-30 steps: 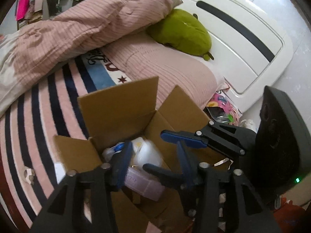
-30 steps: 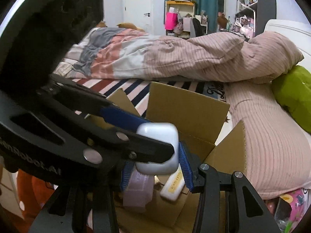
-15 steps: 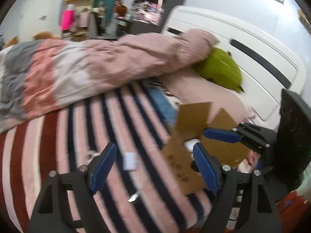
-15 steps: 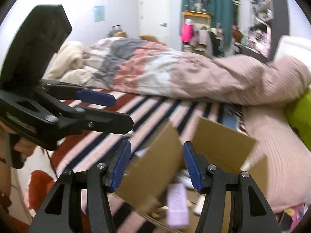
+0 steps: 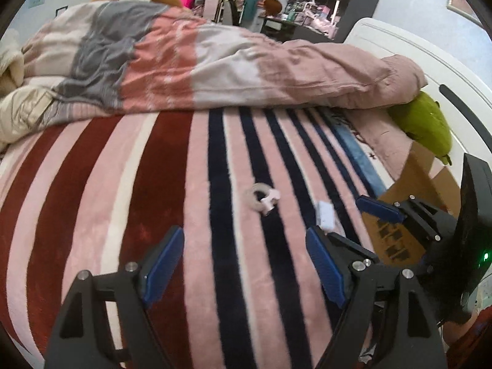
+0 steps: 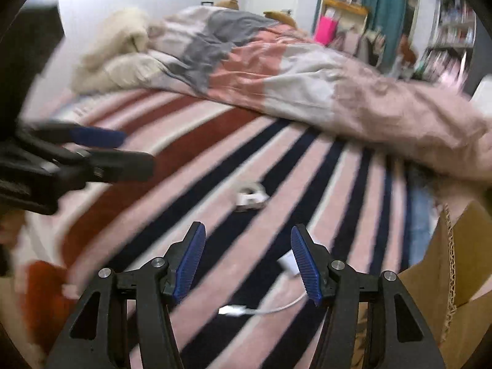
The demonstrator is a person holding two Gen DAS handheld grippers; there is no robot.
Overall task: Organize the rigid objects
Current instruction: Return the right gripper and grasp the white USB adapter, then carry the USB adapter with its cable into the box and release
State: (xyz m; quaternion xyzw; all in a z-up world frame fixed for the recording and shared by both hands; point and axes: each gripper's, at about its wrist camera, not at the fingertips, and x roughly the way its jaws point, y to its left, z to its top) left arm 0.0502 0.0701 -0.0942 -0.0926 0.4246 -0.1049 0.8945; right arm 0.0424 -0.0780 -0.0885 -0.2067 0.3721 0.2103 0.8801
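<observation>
Left wrist view: left claw (image 5: 244, 258) jaws apart, empty, swung off cardboard box (image 5: 409, 196) and out over striped blanket (image 5: 172, 184). Box now at right edge, beside right claw (image 5: 347, 212). Small ring clip (image 5: 262, 198) and white charger (image 5: 326, 213) lie loose on blanket, near each other, not touching.

Right wrist view: blurred. Right claw (image 6: 247, 261) jaws apart, white case from a second ago gone from grip. Charger (image 6: 287, 263) with cable (image 6: 261, 309) between fingers' line; box (image 6: 461, 261) at right.
</observation>
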